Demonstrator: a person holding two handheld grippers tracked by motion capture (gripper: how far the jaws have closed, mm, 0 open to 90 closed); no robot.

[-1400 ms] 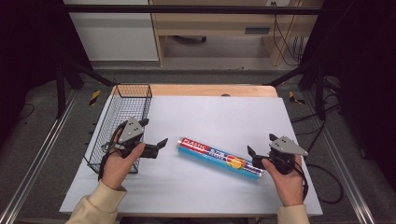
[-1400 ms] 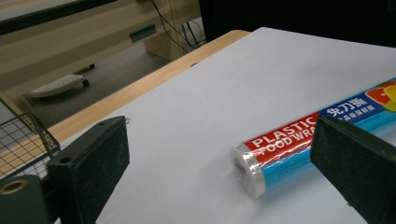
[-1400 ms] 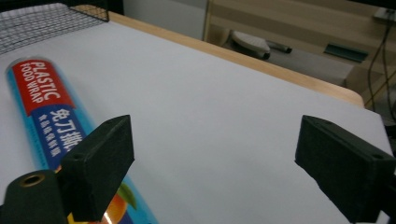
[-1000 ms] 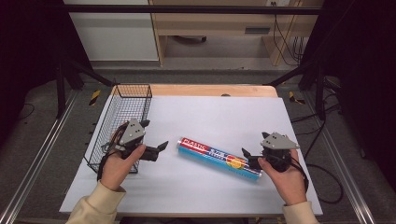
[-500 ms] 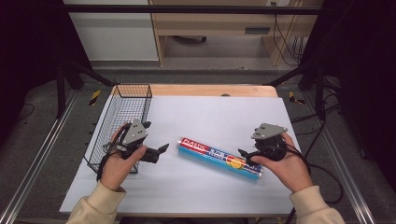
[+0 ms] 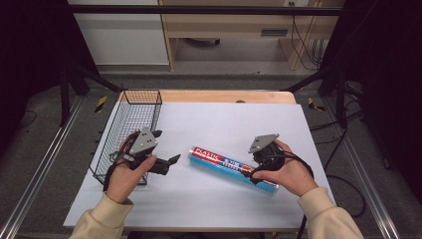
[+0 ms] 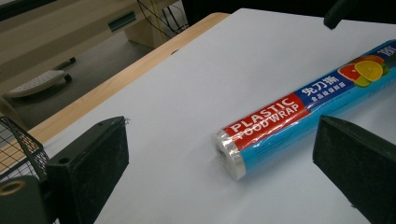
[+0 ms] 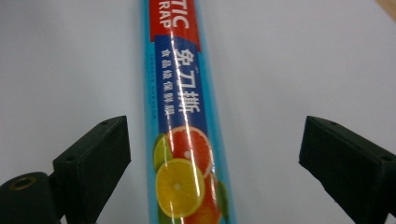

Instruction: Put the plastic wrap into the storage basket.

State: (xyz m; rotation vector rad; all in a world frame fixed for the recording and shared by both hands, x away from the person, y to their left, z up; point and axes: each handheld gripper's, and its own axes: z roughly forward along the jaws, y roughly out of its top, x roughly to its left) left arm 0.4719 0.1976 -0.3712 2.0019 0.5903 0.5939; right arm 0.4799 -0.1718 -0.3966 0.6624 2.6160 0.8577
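Observation:
A roll of plastic food wrap (image 6: 233,169) in a blue and red sleeve lies slantwise on the white table top (image 6: 224,124). My right gripper (image 6: 253,172) hangs over the roll's right part. In the right gripper view the roll (image 8: 181,130) runs between the two black jaws of this gripper (image 8: 215,128), which stand wide and touch nothing; they have just been opening. My left gripper (image 6: 165,147) is open a little left of the roll's red end, and in the left gripper view that end (image 7: 233,151) lies ahead of its spread jaws (image 7: 219,135).
A black wire basket (image 6: 134,124) stands at the table's left edge, just behind my left hand. A wooden strip (image 6: 224,96) borders the far edge. Dark frame posts rise at both sides.
My right hand has slid left and forward from beside the roll's right end until its jaws straddle the roll. The left hand and the roll have stayed put.

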